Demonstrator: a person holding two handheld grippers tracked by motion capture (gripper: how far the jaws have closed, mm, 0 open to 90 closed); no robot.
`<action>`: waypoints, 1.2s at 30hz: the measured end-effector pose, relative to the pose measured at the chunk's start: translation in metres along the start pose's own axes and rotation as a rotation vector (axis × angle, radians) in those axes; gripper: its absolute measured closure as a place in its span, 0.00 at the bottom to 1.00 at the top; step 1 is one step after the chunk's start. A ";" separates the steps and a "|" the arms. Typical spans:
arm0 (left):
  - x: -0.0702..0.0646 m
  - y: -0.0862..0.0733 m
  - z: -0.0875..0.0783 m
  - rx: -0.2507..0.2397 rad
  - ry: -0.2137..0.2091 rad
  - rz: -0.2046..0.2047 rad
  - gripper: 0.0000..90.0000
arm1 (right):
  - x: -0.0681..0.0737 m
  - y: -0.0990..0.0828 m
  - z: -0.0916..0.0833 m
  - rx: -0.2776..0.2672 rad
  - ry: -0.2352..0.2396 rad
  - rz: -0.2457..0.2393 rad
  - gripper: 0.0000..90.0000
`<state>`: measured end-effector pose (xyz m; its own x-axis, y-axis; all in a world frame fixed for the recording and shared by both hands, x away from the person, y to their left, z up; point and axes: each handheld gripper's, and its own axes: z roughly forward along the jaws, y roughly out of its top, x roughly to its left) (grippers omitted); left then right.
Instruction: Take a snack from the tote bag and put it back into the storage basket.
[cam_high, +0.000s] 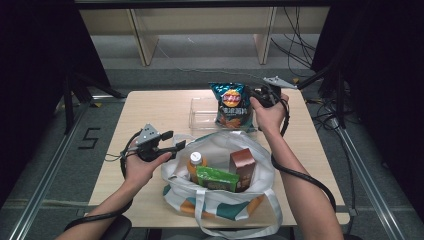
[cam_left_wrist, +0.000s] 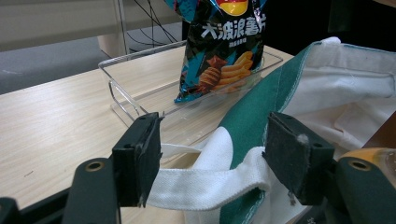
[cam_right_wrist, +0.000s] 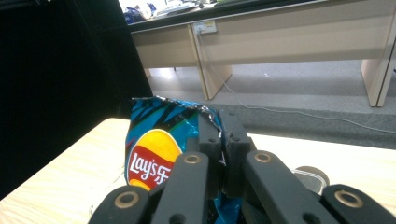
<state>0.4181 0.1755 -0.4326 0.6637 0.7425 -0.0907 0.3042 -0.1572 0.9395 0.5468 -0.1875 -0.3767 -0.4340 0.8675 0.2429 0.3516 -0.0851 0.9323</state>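
A blue Lay's chips bag (cam_high: 231, 105) stands upright with its bottom in a clear plastic tray (cam_high: 200, 114) at the table's far side. My right gripper (cam_high: 254, 96) is shut on the bag's crimped top edge (cam_right_wrist: 177, 109), at its right corner. A white and green tote bag (cam_high: 220, 202) sits open at the near side, holding an orange bottle (cam_high: 195, 164), a green packet (cam_high: 217, 179) and a brown box (cam_high: 242, 167). My left gripper (cam_high: 172, 141) is at the tote's left rim, jaws wide apart. The white strap (cam_left_wrist: 201, 184) runs across the gap between them.
The wooden table (cam_high: 150, 107) has bare room to the left of the tray. Pale desks (cam_high: 200, 27) stand behind it. Cables (cam_high: 300, 55) lie on the floor at the back right. Metal rails (cam_high: 45, 185) run along both sides.
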 end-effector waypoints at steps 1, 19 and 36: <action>0.000 0.000 0.000 -0.003 -0.004 0.000 0.40 | -0.001 -0.001 0.001 -0.008 0.004 0.004 0.99; 0.000 0.000 0.000 0.002 0.000 0.002 0.40 | -0.011 -0.003 -0.004 0.022 -0.022 0.011 0.98; 0.000 0.000 0.000 0.002 0.002 0.000 0.39 | -0.015 -0.001 -0.007 0.022 -0.037 -0.015 0.99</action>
<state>0.4182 0.1752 -0.4325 0.6622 0.7440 -0.0895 0.3056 -0.1591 0.9388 0.5476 -0.2042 -0.3792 -0.4083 0.8863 0.2183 0.3633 -0.0616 0.9296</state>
